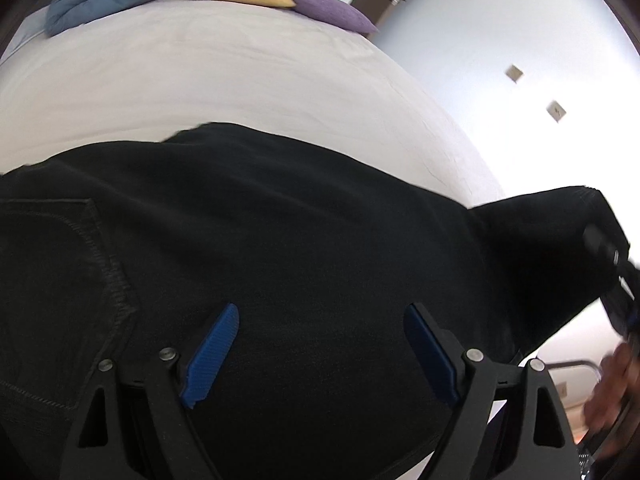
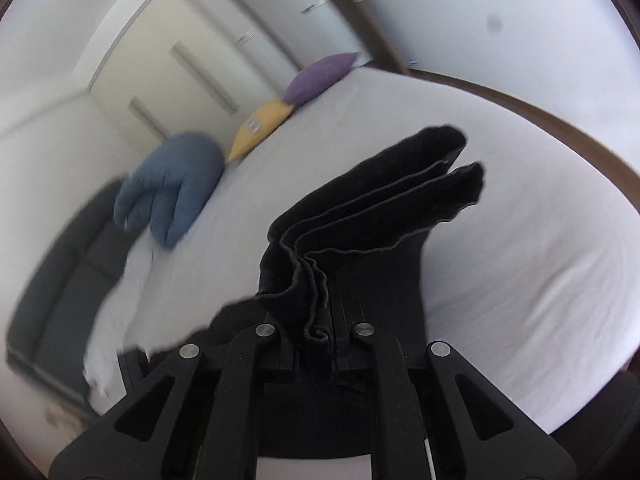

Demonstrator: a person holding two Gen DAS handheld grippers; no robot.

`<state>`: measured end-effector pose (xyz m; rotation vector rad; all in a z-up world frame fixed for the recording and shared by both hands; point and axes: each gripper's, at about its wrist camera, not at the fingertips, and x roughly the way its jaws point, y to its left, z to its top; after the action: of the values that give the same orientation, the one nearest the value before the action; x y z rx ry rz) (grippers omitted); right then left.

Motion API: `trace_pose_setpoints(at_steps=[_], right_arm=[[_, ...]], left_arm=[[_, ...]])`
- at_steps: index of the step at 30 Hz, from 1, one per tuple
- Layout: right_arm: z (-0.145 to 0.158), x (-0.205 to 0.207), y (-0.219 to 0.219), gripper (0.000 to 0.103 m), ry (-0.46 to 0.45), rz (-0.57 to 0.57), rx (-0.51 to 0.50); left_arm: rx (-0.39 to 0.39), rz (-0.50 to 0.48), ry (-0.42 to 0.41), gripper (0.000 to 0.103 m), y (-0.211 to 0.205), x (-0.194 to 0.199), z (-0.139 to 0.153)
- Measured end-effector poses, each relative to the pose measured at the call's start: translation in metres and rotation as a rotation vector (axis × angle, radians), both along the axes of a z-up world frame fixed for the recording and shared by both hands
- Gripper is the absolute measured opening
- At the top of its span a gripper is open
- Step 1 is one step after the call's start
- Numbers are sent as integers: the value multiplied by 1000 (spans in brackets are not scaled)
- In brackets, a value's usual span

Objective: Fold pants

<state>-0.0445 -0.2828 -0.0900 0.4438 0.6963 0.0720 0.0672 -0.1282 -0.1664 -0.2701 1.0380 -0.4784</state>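
Black pants (image 1: 280,220) lie spread on the white bed (image 1: 200,80), a stitched pocket at the left. My left gripper (image 1: 322,310) hovers just above the cloth, its blue pads wide open and nothing between them. At the right edge of that view one end of the pants is lifted off the bed by the blurred right gripper (image 1: 612,264). In the right wrist view my right gripper (image 2: 320,320) is shut on the bunched hems of the pants (image 2: 380,200). The layered legs stick up ahead of it over the bed (image 2: 520,240), and cloth hides the pads.
A rolled blue quilt (image 2: 176,184), a yellow pillow (image 2: 264,124) and a purple pillow (image 2: 320,76) lie along the far end of the bed. A dark sofa (image 2: 60,272) stands beside it. A person's hand (image 1: 612,384) shows blurred at the lower right.
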Motion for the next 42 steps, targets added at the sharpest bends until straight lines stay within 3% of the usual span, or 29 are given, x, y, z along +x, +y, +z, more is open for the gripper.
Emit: trace_pose_setpoints(at_steps=[2,6,11,19,20,22,23,24,29,34,39,40,42], right_arm=[[-20,13,64,8,61,155,-157],[-56,13,123,8,152,240,-254],[-61,21,137,8,146,251,-333],[-40,2,147,8,109,233,-351],[-38,3,148,8,107,237,-348],[-39,2,153,8,100,250,-343],[-32,-11,146,8,96,260,-341],[-31,-11,150,8,94,269,-341],[-26,-9,177,8,81,336,-348],[-24,-7,213,8,75,403,-335],[-44,2,239,8,132,452,-305],[-50,3,243,8,151,456,-298],[-64,4,250,12,200,463,-297]], left_arm=[[-24,40,12,87,18,-1,2],[-108,79,50,93,44,-2,8],[-201,79,81,102,42,4,15],[-193,-10,197,101,10,29,7],[-192,-29,208,95,8,32,5],[-226,-62,236,71,10,38,1],[-241,-72,259,41,13,43,-1],[-243,-73,275,18,17,48,-3],[-199,-130,245,9,38,64,11],[-113,-157,224,9,61,83,22],[-25,-147,225,9,79,90,14],[-19,-146,226,9,83,90,11],[4,-142,228,20,83,91,3]])
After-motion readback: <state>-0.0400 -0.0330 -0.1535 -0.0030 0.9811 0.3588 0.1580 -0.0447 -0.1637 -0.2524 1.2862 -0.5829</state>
